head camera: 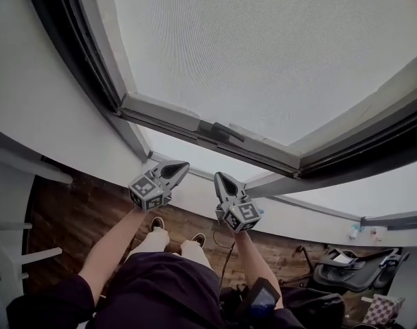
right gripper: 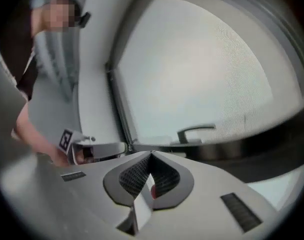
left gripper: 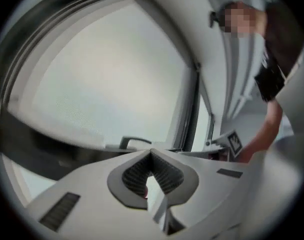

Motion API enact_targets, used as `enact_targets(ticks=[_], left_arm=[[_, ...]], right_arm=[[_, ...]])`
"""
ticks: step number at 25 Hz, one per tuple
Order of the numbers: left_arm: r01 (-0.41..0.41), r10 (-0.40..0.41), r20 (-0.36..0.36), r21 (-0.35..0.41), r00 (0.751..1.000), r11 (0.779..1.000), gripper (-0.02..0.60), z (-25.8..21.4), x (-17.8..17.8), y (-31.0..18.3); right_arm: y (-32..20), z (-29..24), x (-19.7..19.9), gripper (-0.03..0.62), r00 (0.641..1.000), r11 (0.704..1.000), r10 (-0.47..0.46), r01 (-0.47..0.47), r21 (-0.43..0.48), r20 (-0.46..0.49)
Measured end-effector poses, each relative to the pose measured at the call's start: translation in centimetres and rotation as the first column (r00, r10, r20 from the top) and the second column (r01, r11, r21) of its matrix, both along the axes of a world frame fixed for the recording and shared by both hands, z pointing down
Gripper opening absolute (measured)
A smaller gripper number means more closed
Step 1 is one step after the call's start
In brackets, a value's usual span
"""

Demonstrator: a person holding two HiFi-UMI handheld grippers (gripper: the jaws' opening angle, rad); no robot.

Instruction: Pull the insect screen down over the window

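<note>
The screen [head camera: 263, 53] hangs most of the way down the window [head camera: 195, 160], its handle [head camera: 225, 131] just above the left tongs [head camera: 183, 165] and right tongs [head camera: 219, 177], both closed on nothing; next, probably, grip the handle and pull it fully down.

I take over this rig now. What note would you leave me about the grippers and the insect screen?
Left gripper: shut, empty, touching nothing.
Right gripper: shut, empty, beside it.
Insect screen: its bottom bar with the handle sits low, by the dark lower frame.
Done: screen looks pulled down.
To do: check that the bar is fully seated; the pictures do not show it.
</note>
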State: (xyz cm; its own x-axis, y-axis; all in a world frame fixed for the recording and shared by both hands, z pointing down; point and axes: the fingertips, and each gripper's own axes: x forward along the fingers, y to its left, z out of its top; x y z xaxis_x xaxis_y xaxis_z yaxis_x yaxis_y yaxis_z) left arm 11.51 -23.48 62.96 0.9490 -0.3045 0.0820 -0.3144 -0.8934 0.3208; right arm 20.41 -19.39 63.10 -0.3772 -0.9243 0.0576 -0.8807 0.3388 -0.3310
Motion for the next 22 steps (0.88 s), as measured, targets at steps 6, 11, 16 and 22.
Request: enact_targets(ticks=[6,11,16,22], left_arm=[[-0.064,-0.003,0.136,0.48,0.991,0.875,-0.008,-7.7,-0.6,7.0],[-0.034,-0.006,0.071,0.548,0.997,0.836,-0.008,-9.1,-2.2,10.4],[0.003,-0.039,0.051,0.568,0.998,0.823,-0.006,-9.8,-3.3,10.3],[0.034,-0.063,0.034,0.554,0.997,0.832,-0.006,-9.6,-3.8,9.7]], right_arm=[[6.1,-7.2,-4.3,0.008,0.917,0.981,0.054,0.024,0.19,-0.395],[8.5,-7.5,-7.2,0.008,0.907,0.991,0.062,-0.006,0.136,-0.416],[7.5,-8.4,-9.1,0.008,0.917,0.987,0.065,-0.002,0.158,-0.393],[7.2,-9.9,-9.8,0.008,0.91,0.97,0.083,0.019,0.241,-0.407]])
